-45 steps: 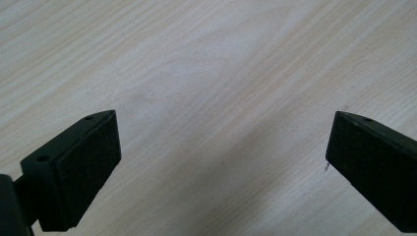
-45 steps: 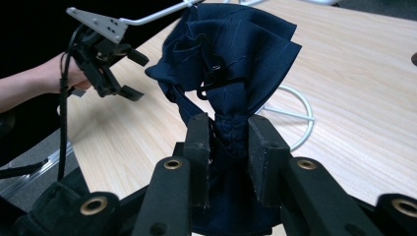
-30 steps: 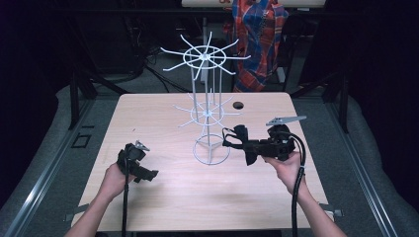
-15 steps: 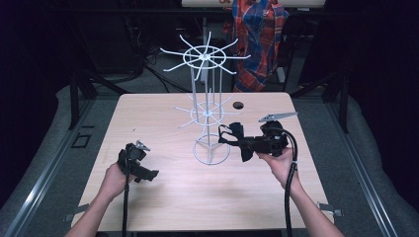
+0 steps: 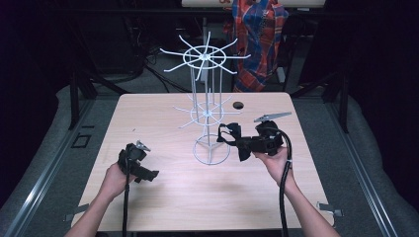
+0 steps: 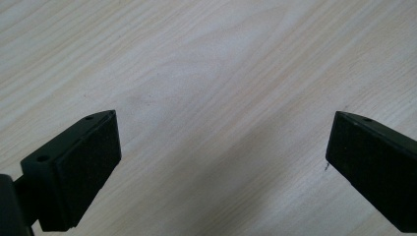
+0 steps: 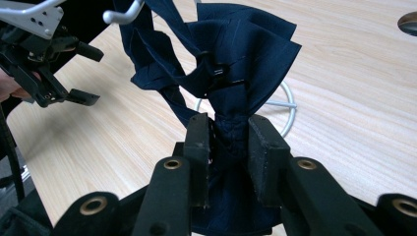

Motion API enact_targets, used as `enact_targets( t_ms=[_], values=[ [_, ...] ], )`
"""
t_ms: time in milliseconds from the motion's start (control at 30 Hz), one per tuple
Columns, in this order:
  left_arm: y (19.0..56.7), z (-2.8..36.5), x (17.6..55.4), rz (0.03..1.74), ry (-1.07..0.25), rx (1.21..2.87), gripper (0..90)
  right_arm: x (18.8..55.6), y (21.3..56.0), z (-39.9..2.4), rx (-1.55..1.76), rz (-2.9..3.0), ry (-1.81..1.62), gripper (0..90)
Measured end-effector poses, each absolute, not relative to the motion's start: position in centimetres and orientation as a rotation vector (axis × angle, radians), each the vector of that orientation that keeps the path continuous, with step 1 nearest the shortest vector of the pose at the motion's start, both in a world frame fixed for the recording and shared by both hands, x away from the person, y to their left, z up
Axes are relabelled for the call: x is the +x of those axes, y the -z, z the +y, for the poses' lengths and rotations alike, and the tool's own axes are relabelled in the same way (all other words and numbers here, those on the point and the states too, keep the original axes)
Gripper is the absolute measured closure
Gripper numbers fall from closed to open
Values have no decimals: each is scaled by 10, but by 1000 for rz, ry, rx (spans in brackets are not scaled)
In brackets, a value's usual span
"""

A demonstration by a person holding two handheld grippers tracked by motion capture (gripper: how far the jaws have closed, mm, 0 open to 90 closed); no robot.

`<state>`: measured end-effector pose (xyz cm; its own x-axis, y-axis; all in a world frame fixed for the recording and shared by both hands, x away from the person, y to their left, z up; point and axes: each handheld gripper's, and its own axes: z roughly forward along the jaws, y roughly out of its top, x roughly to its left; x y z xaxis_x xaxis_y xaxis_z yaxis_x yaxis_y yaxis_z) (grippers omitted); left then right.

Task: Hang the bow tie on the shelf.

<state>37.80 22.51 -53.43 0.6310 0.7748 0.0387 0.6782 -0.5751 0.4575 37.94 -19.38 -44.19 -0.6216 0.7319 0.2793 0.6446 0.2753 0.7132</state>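
Right gripper (image 7: 223, 142) jaws clench what looks like a navy bow tie (image 7: 221, 64) beside the wire rack (image 5: 207, 106); left gripper (image 6: 221, 147) jaws spread over the worktop (image 6: 206, 59).

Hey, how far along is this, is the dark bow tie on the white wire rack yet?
Done: the right gripper is shut on the dark bow tie and holds it up beside the white wire rack. In hand: carrying it toward a rack arm; one arm tip sits just above the cloth in the right gripper view. Left: likely hanging and releasing it; every arm looks bare. The left gripper is open over the table.
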Motion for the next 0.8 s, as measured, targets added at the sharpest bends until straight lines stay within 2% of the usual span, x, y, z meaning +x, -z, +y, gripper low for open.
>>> enact_targets(
  t_ms=[800],
  values=[
    [536, 226, 379, 1159, -328, 2455, 2, 391, 447, -178, 1287, 2437, -1241, 720]
  ],
)
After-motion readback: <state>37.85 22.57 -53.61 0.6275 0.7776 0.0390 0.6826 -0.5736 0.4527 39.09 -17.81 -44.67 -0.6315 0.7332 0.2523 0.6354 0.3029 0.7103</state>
